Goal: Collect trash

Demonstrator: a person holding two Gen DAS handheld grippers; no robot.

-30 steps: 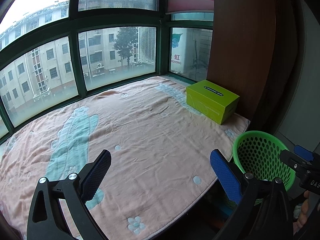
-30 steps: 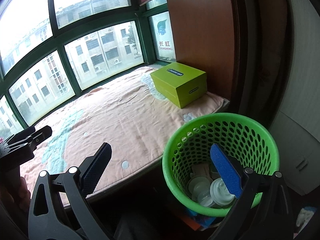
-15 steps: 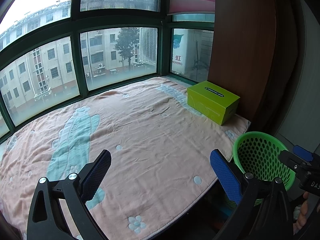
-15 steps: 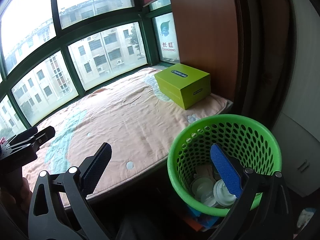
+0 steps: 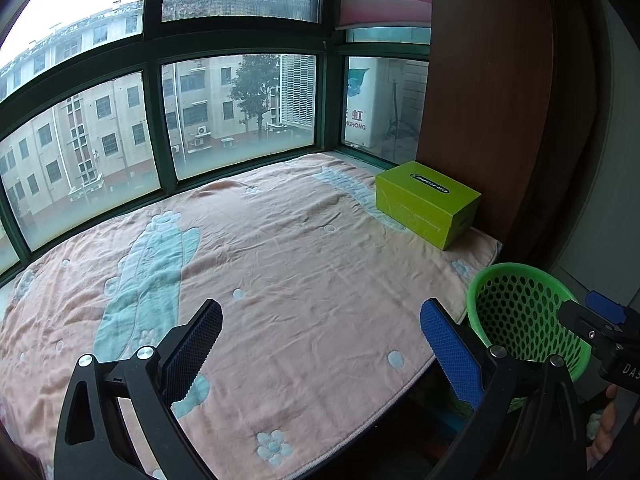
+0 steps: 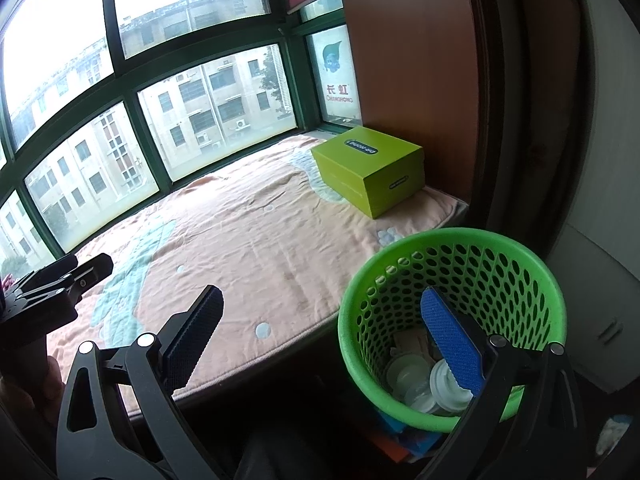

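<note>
A green perforated basket (image 6: pixel 452 248) stands on the floor beside the window seat, and white plastic lids and cups (image 6: pixel 424 384) lie in its bottom. My right gripper (image 6: pixel 320 330) hangs open above the seat's edge, its right finger over the basket's mouth, nothing between the fingers. In the left wrist view my left gripper (image 5: pixel 320 330) is open and empty over the pink blanket (image 5: pixel 280 264). The basket (image 5: pixel 516 280) shows at that view's right, with the right gripper's tip (image 5: pixel 600 316) over it. No loose trash shows on the blanket.
A lime-green cardboard box (image 5: pixel 428 204) sits at the blanket's far right corner against a brown wooden panel (image 5: pixel 480 100). Green-framed windows (image 5: pixel 160 120) curve round the back. A white cabinet (image 6: pixel 600 312) stands right of the basket. A hand (image 6: pixel 44 384) holds the left gripper.
Both grippers have drawn back and up slightly, so the basket and box look a little farther off. Both stay open and empty.
</note>
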